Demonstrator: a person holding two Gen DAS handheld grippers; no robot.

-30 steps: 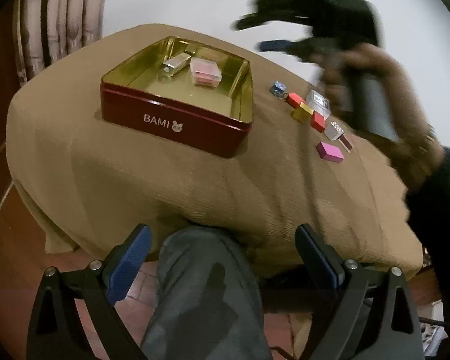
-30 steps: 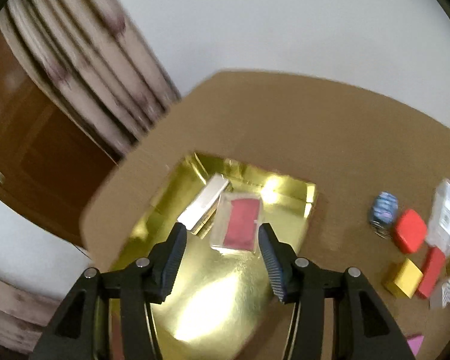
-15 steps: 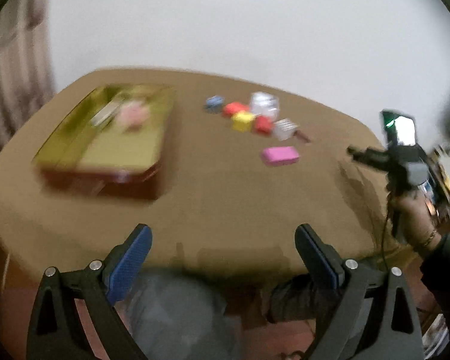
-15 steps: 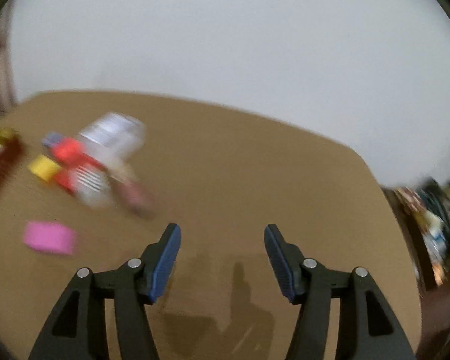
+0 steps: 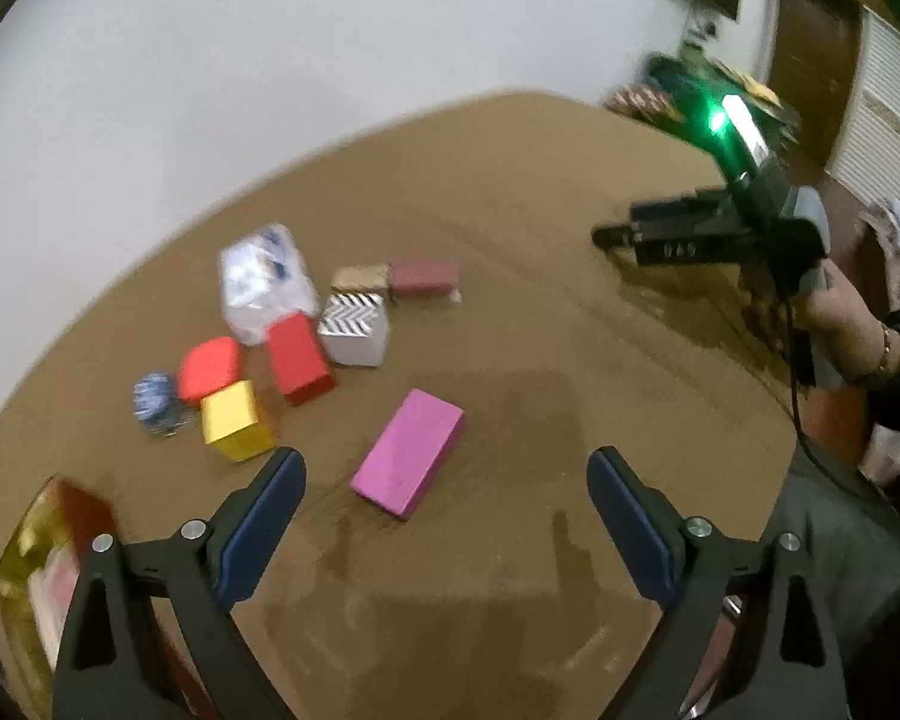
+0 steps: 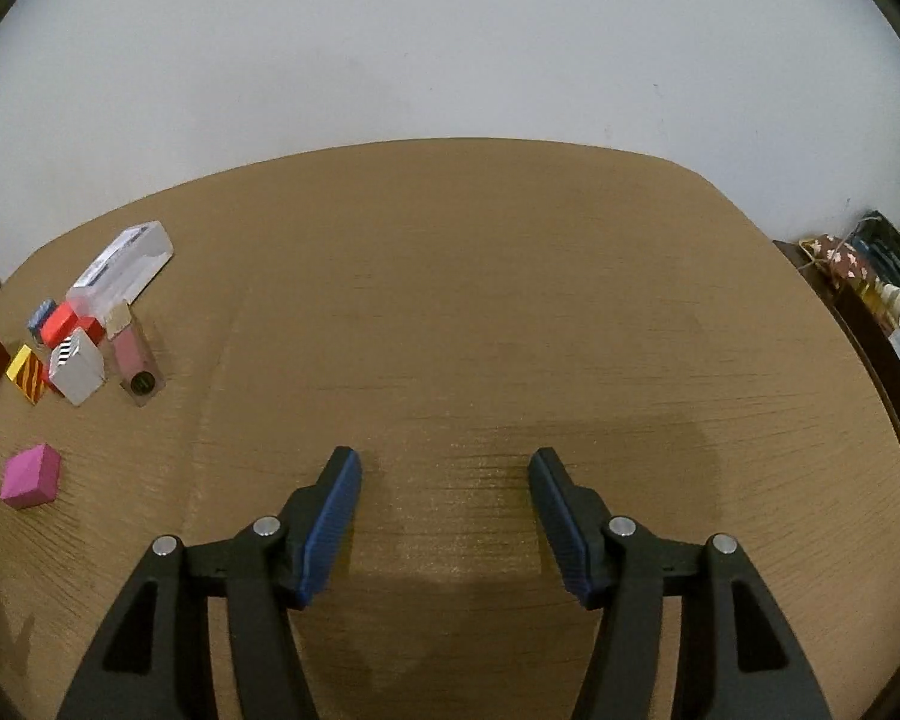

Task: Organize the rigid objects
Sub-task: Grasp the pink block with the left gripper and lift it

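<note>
The left gripper (image 5: 444, 480) hangs over the brown-covered table (image 5: 570, 276) with its jaws spread wide and nothing between them; the pink box (image 5: 409, 451) lies on the cloth just ahead of its blue pads (image 5: 270, 516), untouched. The right gripper (image 6: 444, 516) is released too: its jaws have just been opening, with only bare cloth between them, over the near middle of the table (image 6: 510, 300). In the left wrist view it shows at the table's right edge, held in a hand (image 5: 840, 312).

The loose things sit in a cluster toward the table's left side: a clear plastic case (image 5: 267, 282), a red block (image 5: 299, 358), a rounded red piece (image 5: 210, 365), a yellow block (image 5: 234, 420), a silver chevron box (image 5: 357, 329), a small blue patterned thing (image 5: 153, 399), and a gold-capped pinkish tube (image 5: 402, 279). The red tin (image 5: 48, 546) with its gold inside is blurred at the table's near left corner
</note>
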